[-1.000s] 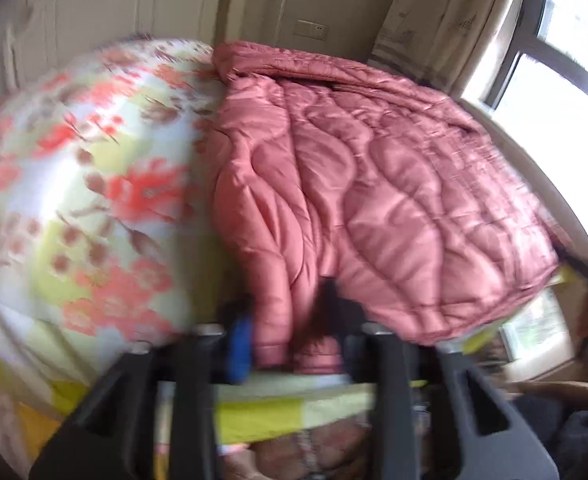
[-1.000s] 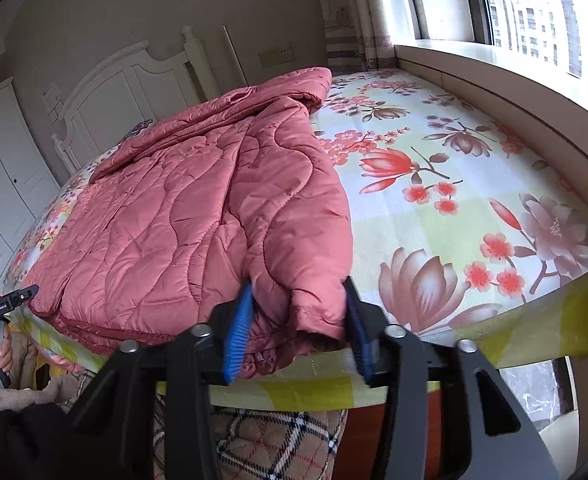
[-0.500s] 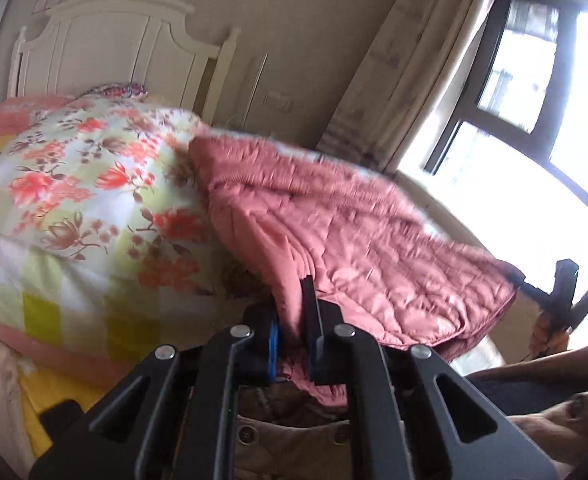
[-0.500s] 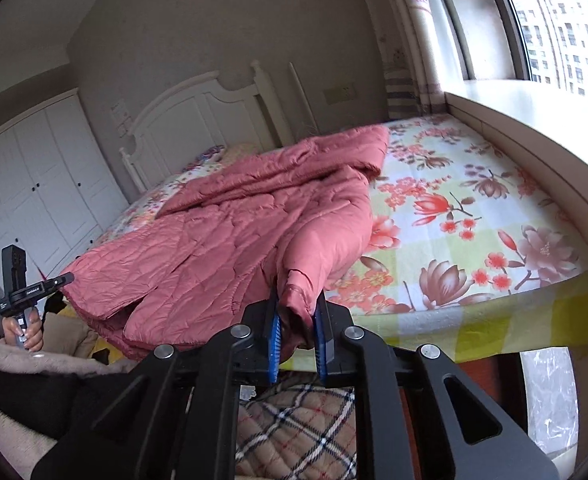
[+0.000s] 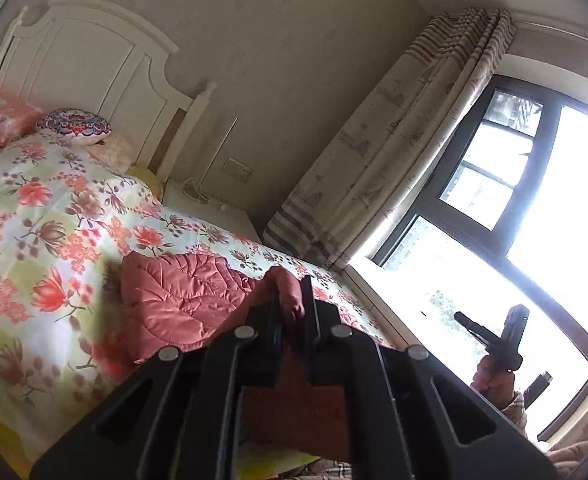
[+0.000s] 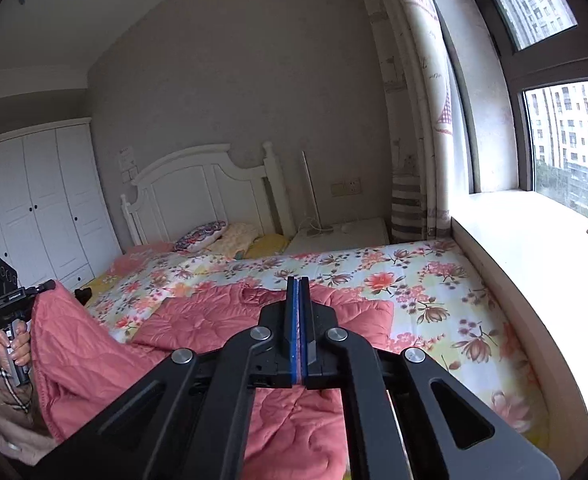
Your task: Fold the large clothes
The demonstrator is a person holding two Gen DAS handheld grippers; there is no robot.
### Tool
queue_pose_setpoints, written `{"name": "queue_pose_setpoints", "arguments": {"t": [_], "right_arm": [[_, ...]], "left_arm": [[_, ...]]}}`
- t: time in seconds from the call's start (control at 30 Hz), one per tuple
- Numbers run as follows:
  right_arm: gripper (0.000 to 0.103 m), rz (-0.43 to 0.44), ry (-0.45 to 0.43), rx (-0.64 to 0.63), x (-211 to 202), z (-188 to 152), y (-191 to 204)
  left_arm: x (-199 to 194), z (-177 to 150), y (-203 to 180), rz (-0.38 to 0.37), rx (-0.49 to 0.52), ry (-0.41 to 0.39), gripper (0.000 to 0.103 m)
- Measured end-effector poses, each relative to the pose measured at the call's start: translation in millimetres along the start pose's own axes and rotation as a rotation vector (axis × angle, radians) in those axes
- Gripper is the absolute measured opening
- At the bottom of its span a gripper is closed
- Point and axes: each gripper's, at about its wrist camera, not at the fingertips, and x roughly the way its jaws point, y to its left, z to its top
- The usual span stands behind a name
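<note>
The left gripper (image 5: 292,312) is clamped on a fold of the pink quilted coat (image 5: 182,304), and the right gripper (image 6: 297,320) is pressed together on a thin edge of the same coat (image 6: 214,320). The coat is held up at its near end, the rest trailing across the floral bed (image 6: 433,280) toward the headboard (image 6: 198,192). A second ago both jaws stood apart around the cuffs, with the coat flat.
</note>
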Motion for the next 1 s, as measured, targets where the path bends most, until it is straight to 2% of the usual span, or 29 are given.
{"name": "queue_pose_setpoints", "arguments": {"t": [0.1,0.2,0.27,0.3,0.33,0.37,0.43,0.5,0.6,0.63,0.67,0.7,0.77,0.8,0.83,0.93,0.97,1.0], "right_arm": [[0.002,-0.005,0.093,0.028,50,2,-6],[0.007,-0.025,0.179,0.031,51,-28,-14],[0.027,-0.07,0.235,0.009,33,-58,-25],[0.074,-0.08,0.26,0.034,23,-74,-33],[0.097,-0.088,0.283,0.072,13,-89,-41],[0.097,-0.077,0.302,0.108,0,-107,-48],[0.097,-0.039,0.359,0.162,-19,-139,-57],[0.097,0.019,0.413,0.241,-35,-174,-64],[0.097,0.121,0.518,0.376,-43,-232,-68],[0.097,0.164,0.565,0.41,-42,-251,-64],[0.097,0.215,0.596,0.437,-41,-267,-57],[0.097,0.254,0.604,0.454,-39,-279,-47],[0.06,0.288,0.584,0.446,-39,-288,-33],[0.035,0.279,0.574,0.426,-38,-287,-27],[0.019,0.272,0.56,0.402,-38,-285,-22],[0.016,0.268,0.51,0.277,-44,-268,-3],[0.016,0.274,0.487,0.259,-47,-262,1],[0.016,0.28,0.47,0.255,-48,-257,1]], "left_arm": [[9,-13,-1,0.008,0.006,0.029,0.007],[-24,-49,-6,0.062,0.078,0.058,0.007],[-49,-70,0,0.086,0.082,0.079,0.007],[-59,-80,4,0.101,0.077,0.093,0.008],[-68,-88,8,0.11,0.07,0.108,0.009],[-78,-98,15,0.108,0.059,0.123,0.011],[-85,-115,25,0.105,0.031,0.151,0.022],[-81,-135,37,0.117,0.0,0.211,0.06],[-64,-162,52,0.125,-0.022,0.3,0.061],[-57,-170,54,0.13,-0.025,0.329,0.056],[-52,-176,55,0.129,-0.021,0.347,0.028],[-47,-182,56,0.128,-0.017,0.368,0.004],[-46,-192,58,0.128,-0.021,0.374,0.0],[-48,-195,59,0.115,-0.025,0.368,0.0],[-51,-196,59,0.1,-0.032,0.362,0.0],[-74,-197,73,0.093,-0.072,0.305,0.0],[-85,-195,84,0.103,-0.12,0.274,0.01],[-94,-194,95,0.114,-0.164,0.251,0.053]]}}
